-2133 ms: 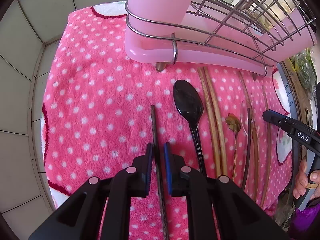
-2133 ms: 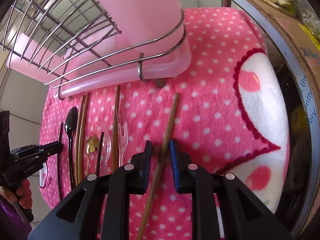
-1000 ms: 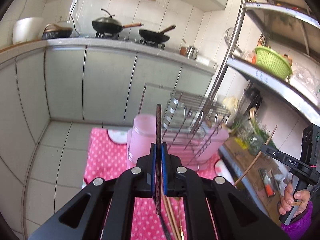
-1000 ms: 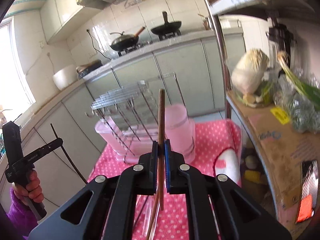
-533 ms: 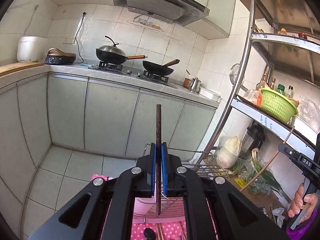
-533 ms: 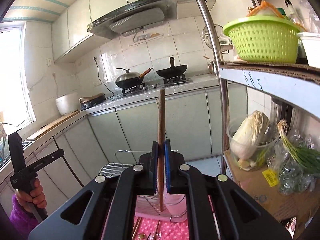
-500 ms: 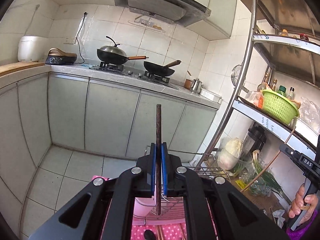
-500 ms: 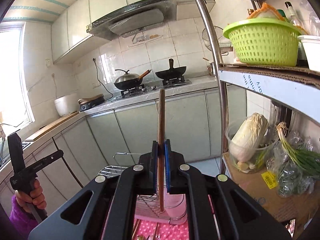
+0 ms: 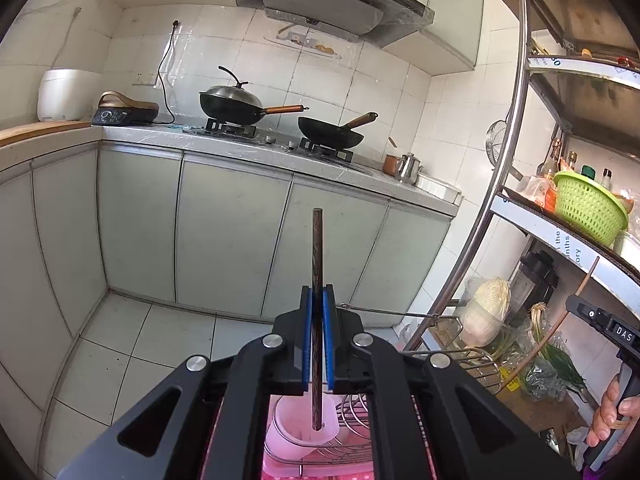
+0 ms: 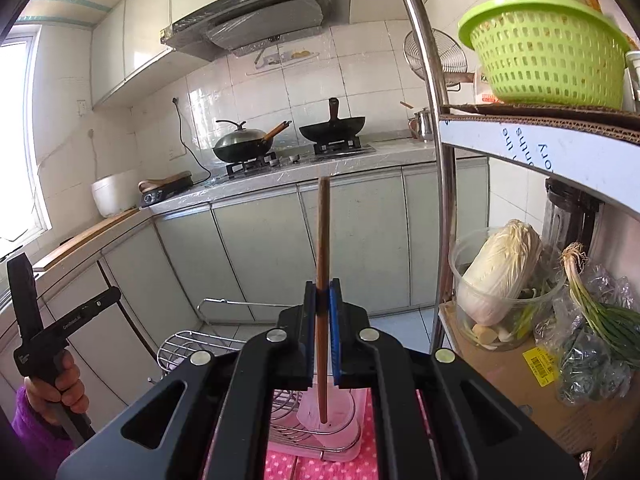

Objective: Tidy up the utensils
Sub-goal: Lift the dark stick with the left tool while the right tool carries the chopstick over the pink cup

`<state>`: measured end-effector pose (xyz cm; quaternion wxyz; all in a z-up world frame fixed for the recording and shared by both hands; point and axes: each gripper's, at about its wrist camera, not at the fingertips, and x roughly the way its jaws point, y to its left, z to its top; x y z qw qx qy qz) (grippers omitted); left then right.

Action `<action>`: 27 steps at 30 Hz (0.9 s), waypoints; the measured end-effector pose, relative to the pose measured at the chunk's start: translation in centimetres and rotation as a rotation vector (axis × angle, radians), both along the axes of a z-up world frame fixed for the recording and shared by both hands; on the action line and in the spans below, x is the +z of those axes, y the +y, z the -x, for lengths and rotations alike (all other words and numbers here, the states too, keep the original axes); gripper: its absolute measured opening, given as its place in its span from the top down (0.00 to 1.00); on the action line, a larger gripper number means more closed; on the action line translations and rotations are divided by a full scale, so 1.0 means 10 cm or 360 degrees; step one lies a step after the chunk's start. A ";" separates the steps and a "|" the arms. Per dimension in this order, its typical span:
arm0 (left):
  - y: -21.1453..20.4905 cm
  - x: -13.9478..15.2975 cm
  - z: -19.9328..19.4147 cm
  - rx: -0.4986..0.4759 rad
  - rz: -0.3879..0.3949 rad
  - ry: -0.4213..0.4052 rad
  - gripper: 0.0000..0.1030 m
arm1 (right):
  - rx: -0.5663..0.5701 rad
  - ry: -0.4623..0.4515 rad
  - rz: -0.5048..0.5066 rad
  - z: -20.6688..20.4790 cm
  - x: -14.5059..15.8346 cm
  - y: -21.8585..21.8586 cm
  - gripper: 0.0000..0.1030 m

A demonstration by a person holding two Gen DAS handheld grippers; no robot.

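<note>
My left gripper (image 9: 317, 300) is shut on a dark brown chopstick (image 9: 317, 248), held upright. Its lower end hangs over the pink utensil cup (image 9: 298, 428) of the dish rack (image 9: 352, 440). My right gripper (image 10: 322, 296) is shut on a lighter brown chopstick (image 10: 322, 232), also upright, its lower tip above the same pink cup (image 10: 328, 416). The right gripper (image 9: 576, 304) with its chopstick shows at the right edge of the left wrist view. In the right wrist view, the left gripper (image 10: 114, 294) is at the left edge, held by a hand (image 10: 54, 384).
A metal shelf unit (image 10: 440, 184) stands at the right with a green basket (image 10: 548, 52), a cabbage (image 10: 500, 268) and green onions (image 10: 600, 312). The counter behind holds two woks (image 9: 240, 104) on a stove. A pink dotted cloth (image 10: 280, 466) lies under the rack.
Both grippers closed on their chopsticks, lifted them off the pink cloth and turned them upright. Over the last second both rose further, so the rack and cup sank to the bottom of each view.
</note>
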<state>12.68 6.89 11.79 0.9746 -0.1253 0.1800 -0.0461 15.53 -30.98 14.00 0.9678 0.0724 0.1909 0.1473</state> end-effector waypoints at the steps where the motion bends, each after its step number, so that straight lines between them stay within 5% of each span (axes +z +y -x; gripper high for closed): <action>1: -0.01 -0.02 -0.01 0.0000 -0.0006 0.0006 0.96 | 0.0003 0.0019 0.0005 -0.03 -0.03 0.01 0.94; 12: -0.10 -0.42 -0.19 -0.0019 -0.0069 0.0145 0.96 | 0.0048 0.0206 0.0039 -0.24 -0.42 0.15 0.94; 27: -0.13 -0.68 -0.35 -0.0040 -0.0082 0.0262 0.96 | 0.0066 0.0290 0.0064 -0.36 -0.56 0.23 0.94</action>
